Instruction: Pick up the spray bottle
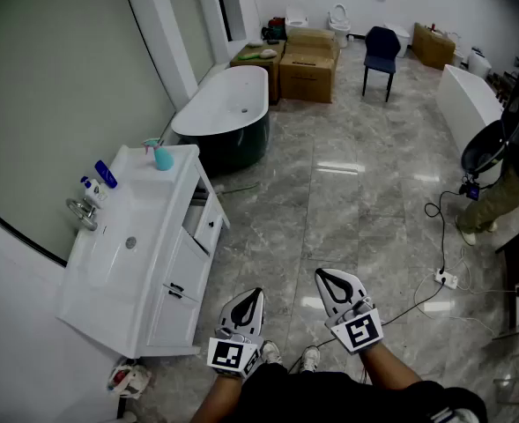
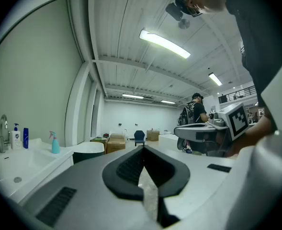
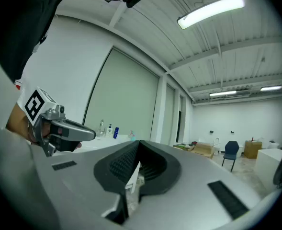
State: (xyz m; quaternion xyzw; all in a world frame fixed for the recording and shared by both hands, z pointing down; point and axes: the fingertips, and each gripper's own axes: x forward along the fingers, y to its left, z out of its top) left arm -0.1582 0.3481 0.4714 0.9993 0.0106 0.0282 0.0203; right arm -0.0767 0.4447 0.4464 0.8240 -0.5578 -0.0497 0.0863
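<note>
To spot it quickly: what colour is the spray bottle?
Teal spray bottle, pinkish trigger; clearest in the head view.

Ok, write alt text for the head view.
The left gripper and right gripper, both shut and empty, point across a glossy grey floor. A teal spray bottle stands at the far end of a white sink cabinet on the left, just before a bathtub.

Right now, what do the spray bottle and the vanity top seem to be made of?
Spray bottle: probably plastic, teal body with pink trigger head; too small to judge the finish. Vanity top: smooth glossy white, likely ceramic or cast resin, with the basin formed in one piece.
</note>
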